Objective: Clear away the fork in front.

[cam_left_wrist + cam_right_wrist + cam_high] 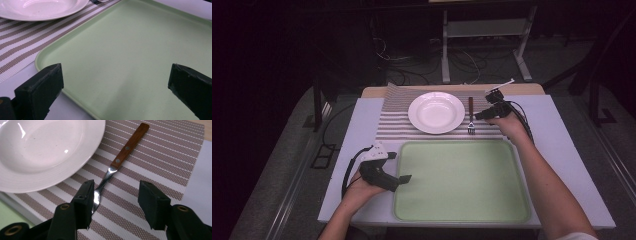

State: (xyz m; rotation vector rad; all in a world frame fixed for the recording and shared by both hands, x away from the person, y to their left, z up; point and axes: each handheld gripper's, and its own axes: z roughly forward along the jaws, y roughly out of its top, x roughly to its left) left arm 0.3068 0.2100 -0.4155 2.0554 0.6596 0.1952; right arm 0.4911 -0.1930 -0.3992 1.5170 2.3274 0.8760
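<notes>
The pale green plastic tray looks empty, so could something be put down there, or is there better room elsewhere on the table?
The pale green plastic tray is bare across its whole floor. White table strips flank it. It is crowded behind: the striped woven placemat carries the round white plate and the wooden-handled fork, with the right gripper at the fork.

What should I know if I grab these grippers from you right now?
Right gripper: jaws part open over the fork's metal neck, one jaw beside it, nothing gripped yet.
Left gripper: open, holding nothing, at the left edge of the green tray.
The fork lies on the striped placemat, right of the white plate.
Done: right gripper is lined up on the fork.
Left: close on the fork and lift it; probably it and the plate go to the tray.
</notes>
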